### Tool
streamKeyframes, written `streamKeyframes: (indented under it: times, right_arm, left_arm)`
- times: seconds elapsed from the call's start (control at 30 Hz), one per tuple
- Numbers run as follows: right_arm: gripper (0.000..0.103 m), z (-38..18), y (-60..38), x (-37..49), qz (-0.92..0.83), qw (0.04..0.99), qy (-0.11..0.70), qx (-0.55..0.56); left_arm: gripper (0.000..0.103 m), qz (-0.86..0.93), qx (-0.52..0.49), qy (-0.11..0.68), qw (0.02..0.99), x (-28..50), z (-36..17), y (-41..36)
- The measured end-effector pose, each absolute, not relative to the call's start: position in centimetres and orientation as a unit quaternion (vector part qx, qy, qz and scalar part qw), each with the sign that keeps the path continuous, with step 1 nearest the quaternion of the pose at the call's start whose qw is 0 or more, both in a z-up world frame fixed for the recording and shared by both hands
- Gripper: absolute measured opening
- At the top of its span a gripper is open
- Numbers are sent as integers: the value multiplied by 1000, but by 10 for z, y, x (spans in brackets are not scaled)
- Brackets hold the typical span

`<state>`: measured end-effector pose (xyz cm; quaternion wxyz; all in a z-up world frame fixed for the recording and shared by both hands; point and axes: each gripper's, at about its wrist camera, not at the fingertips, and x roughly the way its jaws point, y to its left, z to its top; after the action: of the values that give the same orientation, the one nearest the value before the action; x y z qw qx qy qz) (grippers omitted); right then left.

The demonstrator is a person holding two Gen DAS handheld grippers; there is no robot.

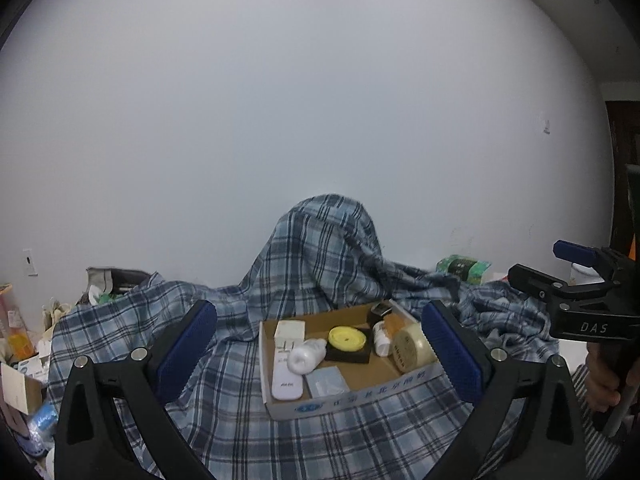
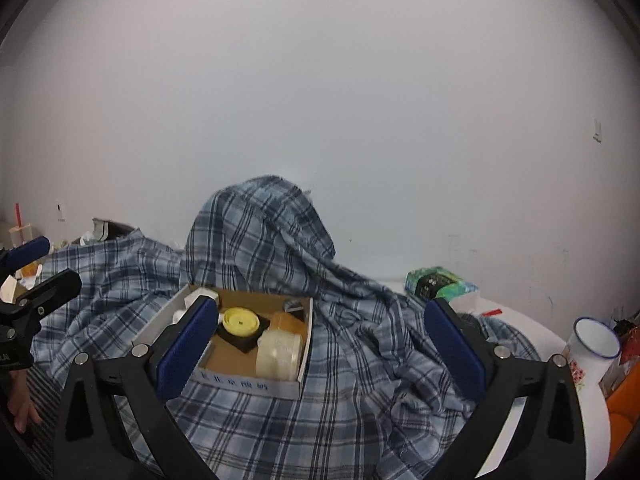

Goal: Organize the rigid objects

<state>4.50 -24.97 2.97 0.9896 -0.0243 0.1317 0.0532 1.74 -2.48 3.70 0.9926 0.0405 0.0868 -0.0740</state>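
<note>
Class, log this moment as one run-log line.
left gripper: open, empty | right gripper: open, empty | cardboard box: on plaid cloth, holding items

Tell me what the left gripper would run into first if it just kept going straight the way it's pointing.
Probably the cardboard box on the plaid cloth: it sits between the open left gripper fingers, pointed slightly downward. Depth is unclear, so it might meet the cloth first.

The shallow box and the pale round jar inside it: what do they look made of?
The shallow box looks like cardboard: brown matte inside, white printed outer wall with blue characters and folded corners. The pale round jar, lying on its side, looks like cream translucent plastic with a slight sheen, though frosted glass can't be ruled out.
</note>
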Motion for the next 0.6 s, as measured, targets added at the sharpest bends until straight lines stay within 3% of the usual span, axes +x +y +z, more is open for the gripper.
streamKeyframes:
  times: [0.6]
  right_arm:
    - [103,-7,-247,46,54,990,124,-41]
  left_arm:
    - [103,-59,34,104,992,24,-10,-19]
